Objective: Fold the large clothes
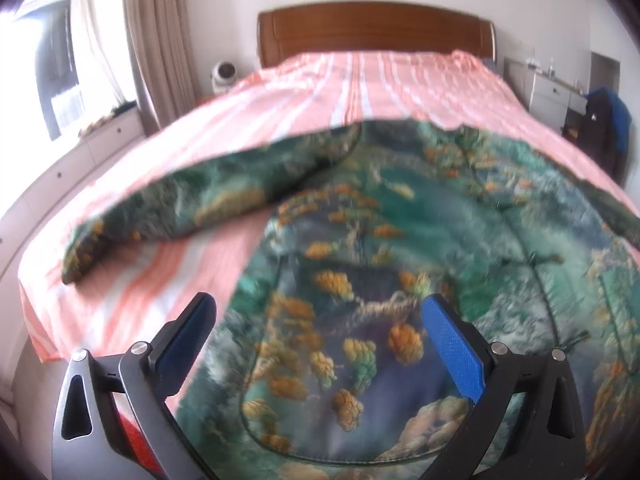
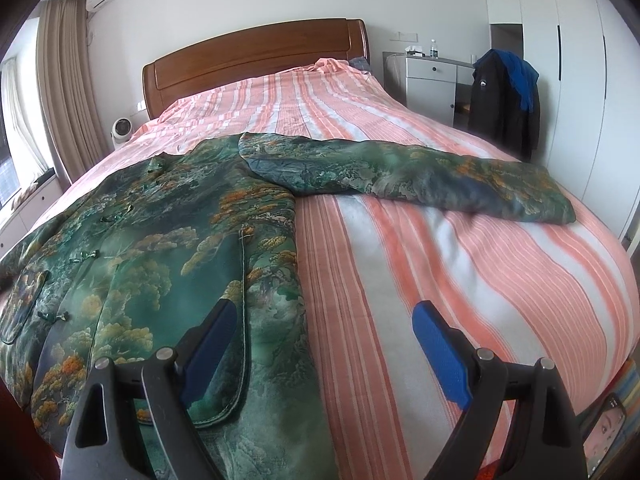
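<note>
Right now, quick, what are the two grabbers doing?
Left gripper: open, holding nothing, above the green landscape-print padded jacket.
Right gripper: open, holding nothing.

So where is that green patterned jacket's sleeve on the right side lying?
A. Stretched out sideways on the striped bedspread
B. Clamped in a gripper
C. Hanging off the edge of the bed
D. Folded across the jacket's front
A: in the right wrist view the sleeve lies out flat to the side on the striped bedspread, away from the jacket body.
</note>
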Available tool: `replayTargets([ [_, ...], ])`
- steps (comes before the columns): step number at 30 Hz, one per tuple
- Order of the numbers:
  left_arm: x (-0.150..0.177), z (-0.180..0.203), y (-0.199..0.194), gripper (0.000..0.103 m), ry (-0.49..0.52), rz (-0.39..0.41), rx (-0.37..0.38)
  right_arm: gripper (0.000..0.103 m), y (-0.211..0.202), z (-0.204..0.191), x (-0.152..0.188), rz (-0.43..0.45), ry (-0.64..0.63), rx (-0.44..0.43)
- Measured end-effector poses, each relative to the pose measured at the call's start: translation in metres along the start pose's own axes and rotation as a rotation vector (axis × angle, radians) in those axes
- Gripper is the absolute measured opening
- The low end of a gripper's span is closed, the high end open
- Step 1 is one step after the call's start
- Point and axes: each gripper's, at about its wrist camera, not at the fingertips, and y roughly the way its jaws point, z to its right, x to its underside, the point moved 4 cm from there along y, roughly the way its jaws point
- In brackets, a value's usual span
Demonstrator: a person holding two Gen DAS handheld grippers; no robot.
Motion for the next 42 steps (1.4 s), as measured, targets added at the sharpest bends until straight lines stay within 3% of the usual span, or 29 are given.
replayTargets([
  [6,-0.009,-0.006,-0.016,0.103,0.006,0.072,-0.04,0.089,0.001,-0.003,0.001,-0.001,-0.011,0.005],
  [19,-0.011,-0.03,-0.023,0.103,-0.097,0.071,-0.064,0.089,0.004,-0.002,0.002,-0.008,-0.008,0.007],
  [26,0.0,-0.029,-0.015,0.103,-0.085,0.03,-0.087,0.089,0.005,-0.002,0.002,-0.012,-0.008,0.007],
  [42,-0.004,-0.038,-0.026,0.103,-0.102,0.063,-0.113,0.089,0.007,0.0,0.003,-0.015,-0.001,0.009],
])
